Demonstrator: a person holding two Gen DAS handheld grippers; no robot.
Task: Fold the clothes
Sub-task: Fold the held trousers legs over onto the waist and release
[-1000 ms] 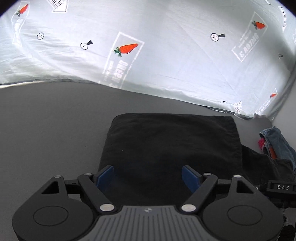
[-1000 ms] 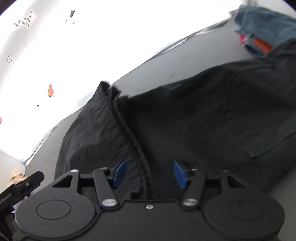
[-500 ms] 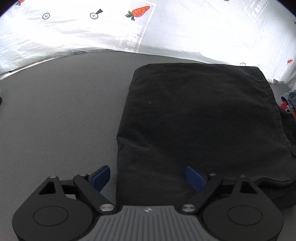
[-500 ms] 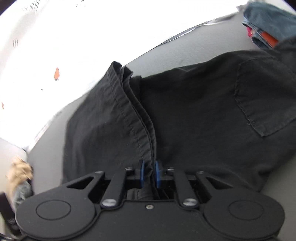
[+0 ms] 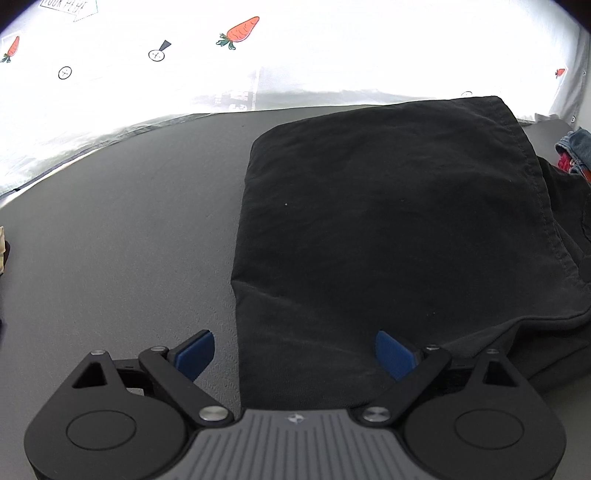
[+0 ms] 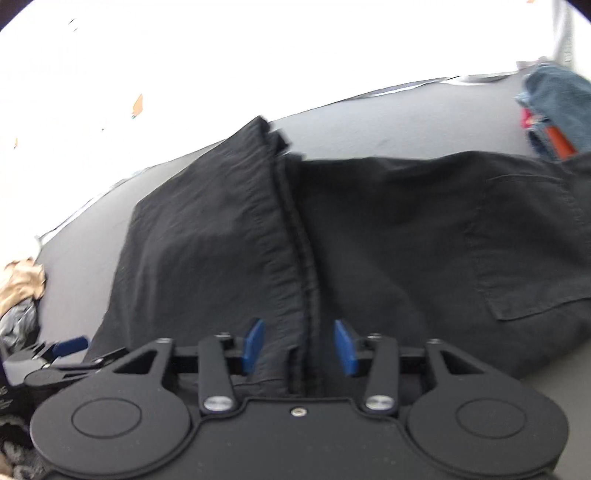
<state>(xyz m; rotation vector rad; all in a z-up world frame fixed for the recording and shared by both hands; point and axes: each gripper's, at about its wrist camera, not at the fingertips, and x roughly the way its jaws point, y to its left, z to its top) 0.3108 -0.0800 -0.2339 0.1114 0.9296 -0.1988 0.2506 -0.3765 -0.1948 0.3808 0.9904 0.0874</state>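
Observation:
A black garment (image 5: 388,221) lies folded on the grey table (image 5: 129,240). My left gripper (image 5: 294,353) is open low over its near left corner, and the cloth's left edge runs between the blue pads. In the right wrist view the same black garment (image 6: 406,240) shows a stitched hem ridge (image 6: 295,240) running toward me. My right gripper (image 6: 298,346) is open, its pads standing on either side of that ridge and apart from it. A patch pocket (image 6: 524,251) lies to the right. The left gripper's tip (image 6: 68,344) shows at the far left.
A pile of denim and red clothes (image 6: 554,110) sits at the table's far right, also seen as the pile (image 5: 574,151). Beige cloth (image 6: 20,284) lies at the left. A white carrot-print sheet (image 5: 240,31) hangs behind the table.
My right gripper, shut on the hem ridge half a second ago, has opened and let it go. The left gripper stayed open and shifted along the garment's left edge.

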